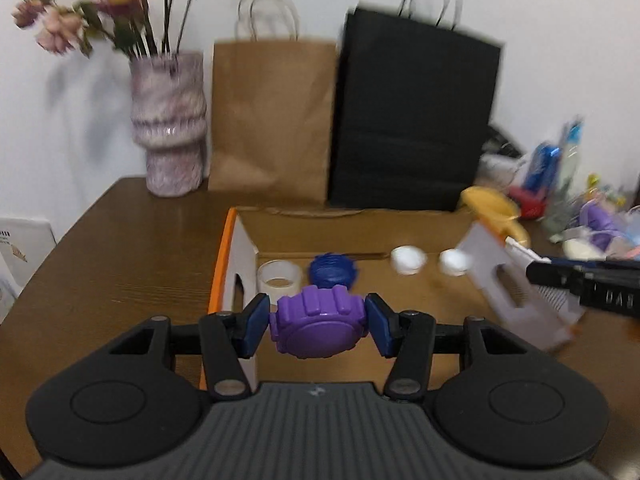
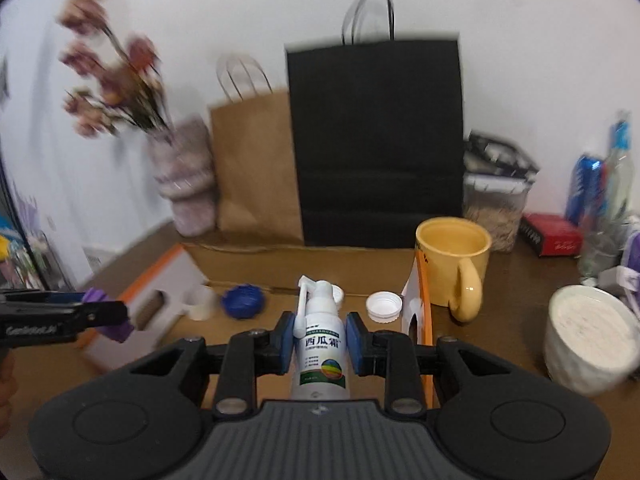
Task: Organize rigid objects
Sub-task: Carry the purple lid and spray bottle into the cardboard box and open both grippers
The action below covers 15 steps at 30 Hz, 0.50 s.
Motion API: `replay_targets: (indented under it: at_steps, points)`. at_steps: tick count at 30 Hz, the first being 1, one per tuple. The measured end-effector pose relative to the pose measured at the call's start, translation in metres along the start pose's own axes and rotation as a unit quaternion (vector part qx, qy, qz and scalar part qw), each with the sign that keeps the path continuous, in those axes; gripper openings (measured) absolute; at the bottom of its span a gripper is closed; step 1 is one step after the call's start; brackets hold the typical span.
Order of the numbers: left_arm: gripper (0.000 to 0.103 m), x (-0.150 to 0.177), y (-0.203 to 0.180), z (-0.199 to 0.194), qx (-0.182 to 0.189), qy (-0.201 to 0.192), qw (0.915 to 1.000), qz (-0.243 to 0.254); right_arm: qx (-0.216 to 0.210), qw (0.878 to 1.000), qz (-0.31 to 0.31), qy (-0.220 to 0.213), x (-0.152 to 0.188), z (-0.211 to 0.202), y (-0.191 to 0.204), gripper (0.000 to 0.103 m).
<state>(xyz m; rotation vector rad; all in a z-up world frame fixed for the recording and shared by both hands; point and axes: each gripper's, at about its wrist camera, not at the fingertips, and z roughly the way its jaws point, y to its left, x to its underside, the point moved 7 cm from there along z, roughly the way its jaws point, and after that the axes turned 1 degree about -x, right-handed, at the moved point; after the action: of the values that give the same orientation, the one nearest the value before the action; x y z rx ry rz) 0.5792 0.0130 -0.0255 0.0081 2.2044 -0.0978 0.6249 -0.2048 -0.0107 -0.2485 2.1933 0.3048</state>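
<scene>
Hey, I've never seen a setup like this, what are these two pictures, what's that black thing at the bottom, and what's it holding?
Each picture comes from a camera mounted on hand-held tongs, looking forward along their two blue-padded fingers. A person carries one in each hand; there is no robot arm.

The left camera shows the left tongs shut on a purple cap. The right camera shows the right tongs shut on a white spray bottle.

Ahead, on a brown table, lies an open cardboard box holding a blue cap, a clear cap and two white caps. Nearby stand a yellow mug, a vase of flowers, a brown bag and a black bag. The pictures are motion-blurred.
</scene>
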Motion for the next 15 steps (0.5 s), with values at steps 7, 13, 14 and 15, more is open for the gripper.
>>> replay_targets:
  at_steps: [7,13,14,15]
  points:
    - [0.057,0.002,0.008,0.06,-0.033,0.056,0.9971,0.039,0.045,0.994,-0.026,0.098,-0.007,0.101,-0.017,0.028]
    - [0.071,0.001,0.013,0.064,-0.026,0.058,0.9969,0.048,0.044,0.995,-0.033,0.084,-0.009,0.103,-0.016,0.048]
    - [0.071,0.0,0.012,0.061,-0.026,0.057,0.9969,0.047,0.045,0.995,-0.036,0.082,-0.01,0.099,-0.016,0.048]
    - [0.071,-0.002,0.012,0.058,-0.028,0.056,0.997,0.046,0.046,0.995,-0.037,0.079,-0.012,0.093,-0.016,0.048]
